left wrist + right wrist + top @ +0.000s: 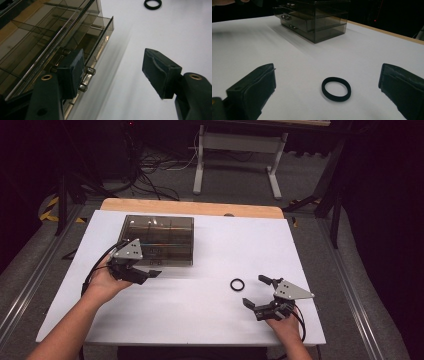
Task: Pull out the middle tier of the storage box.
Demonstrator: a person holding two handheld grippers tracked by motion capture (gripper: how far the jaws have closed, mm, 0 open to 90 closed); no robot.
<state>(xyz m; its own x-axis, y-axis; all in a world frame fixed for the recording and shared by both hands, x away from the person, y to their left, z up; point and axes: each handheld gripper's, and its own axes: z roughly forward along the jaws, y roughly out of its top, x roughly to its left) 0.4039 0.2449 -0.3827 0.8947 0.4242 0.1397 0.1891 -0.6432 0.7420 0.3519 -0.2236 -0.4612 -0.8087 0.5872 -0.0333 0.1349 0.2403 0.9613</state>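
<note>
Both pairs of fingers stand apart. On the left gripper, at the near left of the table, the gap is moderate: in the left gripper view one finger sits against the front of the smoky clear drawer box, right beside the small metal knobs of a drawer that is pulled slightly out, while the other finger hangs over bare white tabletop, well clear of the box. Nothing is clamped between them; whether the first pad actually presses on a knob cannot be told.

At the near right, the right gripper has its fingers spread wide and holds nothing. The black ring lies flat on the table just left of its tips; in the right gripper view the ring rests between the two fingers and slightly ahead of them, touching neither.

The drawer box stands at the far left of the table, well apart from the ring.
</note>
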